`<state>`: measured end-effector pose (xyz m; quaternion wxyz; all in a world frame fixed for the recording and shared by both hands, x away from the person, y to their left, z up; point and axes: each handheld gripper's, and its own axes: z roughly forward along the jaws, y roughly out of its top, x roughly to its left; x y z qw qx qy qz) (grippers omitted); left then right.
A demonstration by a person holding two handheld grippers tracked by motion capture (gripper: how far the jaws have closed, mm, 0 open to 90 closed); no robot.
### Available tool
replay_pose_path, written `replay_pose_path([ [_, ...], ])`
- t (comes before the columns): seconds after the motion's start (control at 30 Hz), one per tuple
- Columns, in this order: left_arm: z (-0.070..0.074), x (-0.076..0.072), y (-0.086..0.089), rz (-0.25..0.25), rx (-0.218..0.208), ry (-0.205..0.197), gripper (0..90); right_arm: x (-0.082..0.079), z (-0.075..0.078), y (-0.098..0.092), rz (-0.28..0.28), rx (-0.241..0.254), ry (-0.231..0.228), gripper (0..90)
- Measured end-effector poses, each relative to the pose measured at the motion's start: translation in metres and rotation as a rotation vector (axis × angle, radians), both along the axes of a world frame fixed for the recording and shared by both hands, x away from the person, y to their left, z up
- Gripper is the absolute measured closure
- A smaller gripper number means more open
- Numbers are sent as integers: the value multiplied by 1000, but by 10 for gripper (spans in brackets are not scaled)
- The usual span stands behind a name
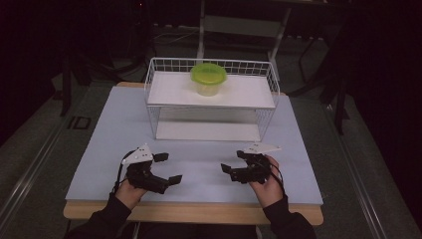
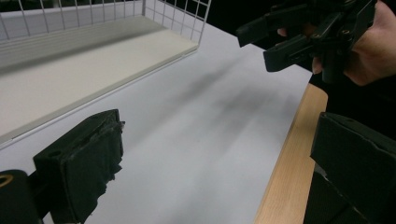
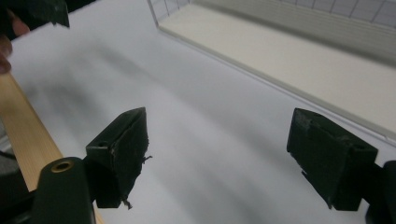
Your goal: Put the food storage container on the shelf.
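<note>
From the high view I see both grippers low over the near part of the white table. The left gripper has its jaws apart with nothing between them, and the right gripper is likewise spread and empty. The nearest thing is the green-lidded container, well apart from both, on the upper shelf of the white wire rack at the far side. The room beyond the table is too dark for me to make anything out.

In the left gripper view the rack is cut off at the top, showing me just its lower shelf and some mesh, and the right gripper hangs over the table's wooden edge. The right gripper view gives me the same lower shelf, clipped at the corner.
</note>
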<state>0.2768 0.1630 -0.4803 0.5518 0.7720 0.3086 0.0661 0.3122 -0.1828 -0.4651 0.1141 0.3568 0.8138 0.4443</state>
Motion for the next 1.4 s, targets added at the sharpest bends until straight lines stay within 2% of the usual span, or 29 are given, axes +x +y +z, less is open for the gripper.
replay_pose_path([
  [0.37, -5, -2, -1, -2, 9, 8, 33, -17, -15, -23, -5, -17, 7, 201],
  [0.43, -6, -2, -1, -3, 10, 7, 33, -18, -18, -28, -11, -32, 5, 200],
  [0.6, -8, -2, 1, -1, 13, 9, 33, -20, -20, -39, -24, -27, 8, 194],
  [0.8, -11, -1, 2, 1, 21, 8, 33, -24, -24, -48, -29, -59, 2, 191],
  [0.9, -13, -1, 2, -1, 26, 10, 33, -26, -26, -55, -28, -68, 0, 191],
  [1.03, -15, -1, 4, 3, 32, 12, 33, -23, -29, -62, -63, -72, 15, 191],
  [1.4, -14, -3, 7, 16, 26, -3, 33, -18, -35, -62, -78, -91, 35, 191],
])
